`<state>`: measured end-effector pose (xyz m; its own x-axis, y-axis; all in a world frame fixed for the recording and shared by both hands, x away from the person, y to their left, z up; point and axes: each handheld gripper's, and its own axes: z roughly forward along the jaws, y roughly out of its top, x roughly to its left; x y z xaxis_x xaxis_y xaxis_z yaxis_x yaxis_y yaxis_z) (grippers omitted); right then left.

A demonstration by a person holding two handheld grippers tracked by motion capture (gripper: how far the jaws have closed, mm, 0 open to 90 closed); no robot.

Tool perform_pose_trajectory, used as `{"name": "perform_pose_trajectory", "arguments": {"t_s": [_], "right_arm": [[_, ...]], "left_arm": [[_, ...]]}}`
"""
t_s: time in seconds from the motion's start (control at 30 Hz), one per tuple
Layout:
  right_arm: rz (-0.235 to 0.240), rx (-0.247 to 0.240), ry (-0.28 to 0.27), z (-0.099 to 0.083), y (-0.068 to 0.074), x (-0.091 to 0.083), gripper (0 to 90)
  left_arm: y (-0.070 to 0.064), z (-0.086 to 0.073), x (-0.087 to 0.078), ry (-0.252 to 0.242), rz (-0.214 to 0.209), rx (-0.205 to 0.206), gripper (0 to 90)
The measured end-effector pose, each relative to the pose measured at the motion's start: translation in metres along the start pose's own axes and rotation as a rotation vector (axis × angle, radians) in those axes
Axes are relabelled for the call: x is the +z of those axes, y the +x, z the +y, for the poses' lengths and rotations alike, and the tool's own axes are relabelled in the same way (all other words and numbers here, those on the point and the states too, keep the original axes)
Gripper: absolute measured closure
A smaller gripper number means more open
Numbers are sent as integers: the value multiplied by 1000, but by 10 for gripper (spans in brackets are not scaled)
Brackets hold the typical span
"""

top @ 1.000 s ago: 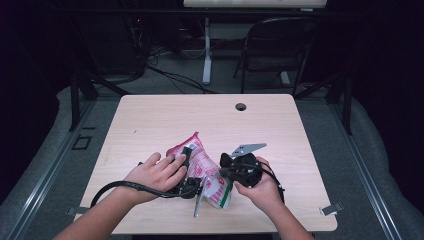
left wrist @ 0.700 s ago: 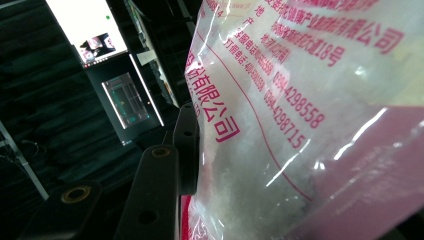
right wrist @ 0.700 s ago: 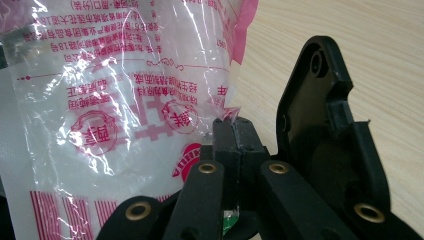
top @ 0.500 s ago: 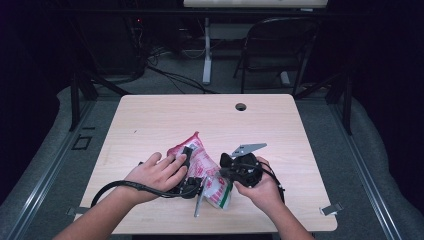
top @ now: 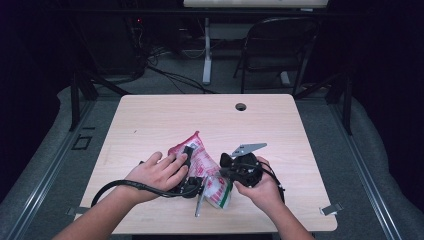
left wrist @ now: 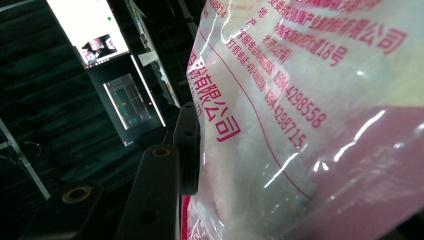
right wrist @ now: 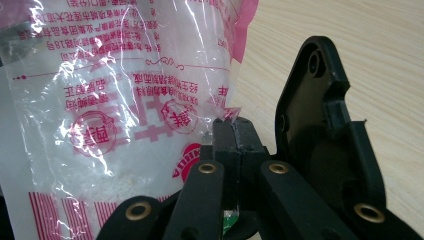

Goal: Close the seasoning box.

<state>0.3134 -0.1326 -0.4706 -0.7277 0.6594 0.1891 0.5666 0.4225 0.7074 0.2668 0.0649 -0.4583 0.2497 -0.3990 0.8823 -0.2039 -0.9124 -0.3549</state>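
Note:
A plastic bag (top: 204, 162), pink and clear with red print and white grains inside, lies on the wooden table (top: 165, 120) near its front edge. My left gripper (top: 187, 151) rests on the bag's left side under a hand. In the left gripper view one black jaw presses the bag (left wrist: 300, 125), which hides the other jaw. My right gripper (top: 226, 164) meets the bag's right edge. In the right gripper view the jaws stand together on my right gripper (right wrist: 233, 125), pinching a corner of the bag (right wrist: 125, 95).
A round cable hole (top: 240, 106) sits near the table's far edge. A folding chair (top: 280, 45) and a desk leg (top: 206, 55) stand beyond the table. A lit monitor (left wrist: 87, 30) appears in the left gripper view.

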Motion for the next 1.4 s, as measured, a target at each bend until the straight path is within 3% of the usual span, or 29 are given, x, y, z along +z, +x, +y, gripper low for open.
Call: {"name": "perform_pose_trajectory", "arguments": {"t_s": [0.97,1.3,1.4], "right_arm": [[-1,-1,0,0,0,0,900],[1,-1,-2,0,0,0,900],[3,-2,-1,0,0,0,900]], "left_arm": [[4,1,-1,-1,4,13,686],[3,1,-1,-2,8,-2,687],[5,1,-2,-3,17,15,688]]}}
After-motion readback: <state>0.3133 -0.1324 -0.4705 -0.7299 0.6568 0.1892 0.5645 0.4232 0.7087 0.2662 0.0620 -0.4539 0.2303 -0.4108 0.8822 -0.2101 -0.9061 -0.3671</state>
